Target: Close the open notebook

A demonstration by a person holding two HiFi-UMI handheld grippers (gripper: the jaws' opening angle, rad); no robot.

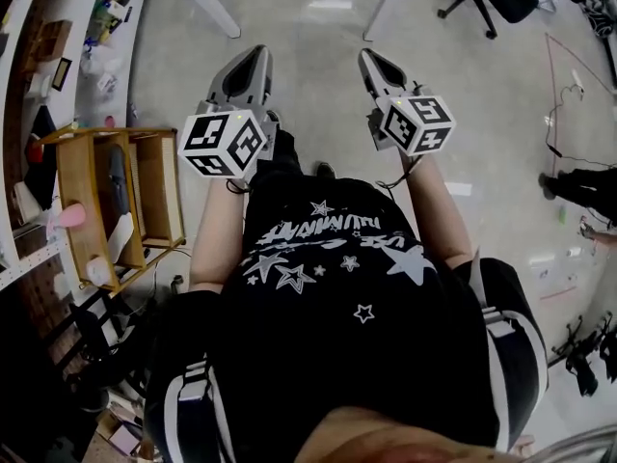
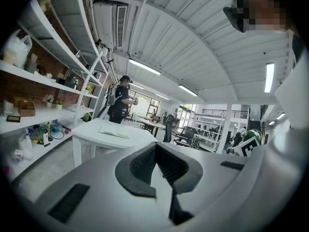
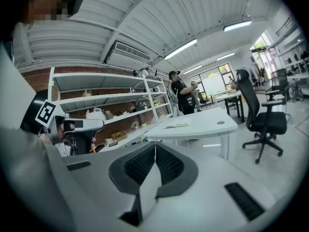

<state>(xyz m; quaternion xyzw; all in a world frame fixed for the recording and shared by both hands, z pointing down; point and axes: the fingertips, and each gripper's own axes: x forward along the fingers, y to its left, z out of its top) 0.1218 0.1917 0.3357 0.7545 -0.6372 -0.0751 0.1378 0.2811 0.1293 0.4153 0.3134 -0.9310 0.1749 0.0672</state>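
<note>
The open notebook [image 2: 114, 133] lies flat on a white table [image 2: 96, 129] some way ahead, and the same notebook [image 3: 176, 125] shows in the right gripper view. In the head view, both grippers are held out in front of the person's body above the floor, far from the table. My left gripper [image 1: 255, 56] has its jaws together with nothing between them, as its own view confirms [image 2: 155, 146]. My right gripper [image 1: 372, 59] is likewise shut and empty [image 3: 155, 146]. Their marker cubes [image 1: 224, 144] [image 1: 416, 123] face the head camera.
A person in black [image 2: 120, 100] stands behind the white table. A black office chair [image 3: 263, 120] stands to its right. White wall shelves [image 2: 34, 76] run along the left, and a wooden shelf unit [image 1: 116, 201] stands beside the person's left leg. More desks fill the background.
</note>
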